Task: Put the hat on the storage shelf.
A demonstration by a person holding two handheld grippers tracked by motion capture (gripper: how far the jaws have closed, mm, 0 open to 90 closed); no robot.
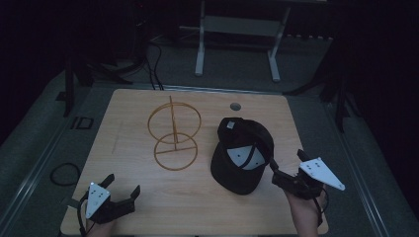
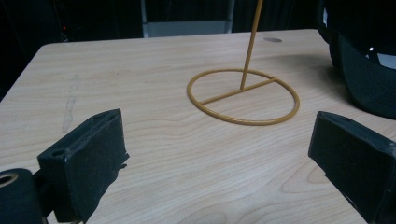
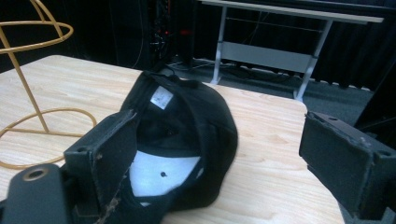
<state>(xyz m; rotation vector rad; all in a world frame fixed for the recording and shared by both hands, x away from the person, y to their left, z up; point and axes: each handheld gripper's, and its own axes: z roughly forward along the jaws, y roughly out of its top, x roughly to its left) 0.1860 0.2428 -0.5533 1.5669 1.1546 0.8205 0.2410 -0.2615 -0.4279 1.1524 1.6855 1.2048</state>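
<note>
My right claw (image 1: 287, 170) sits low at the bench (image 1: 128, 128) edge, jaws wide open, empty, just beside the black cap (image 1: 242, 155). My left claw (image 1: 121, 190) rests near-left, also wide open, empty, facing the gold wire stand (image 1: 174, 136).

The cap (image 1: 242, 155) lies on the table (image 1: 128, 123), right of the wire stand (image 1: 174, 136).

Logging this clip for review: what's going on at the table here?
A person holds a gripper in each hand over a wooden table. The right gripper, jaws open, sits beside a black cap lying upside down, not gripping it. The left gripper, also open, waits near the table's front edge. A gold wire hat stand stands bare between them.
</note>
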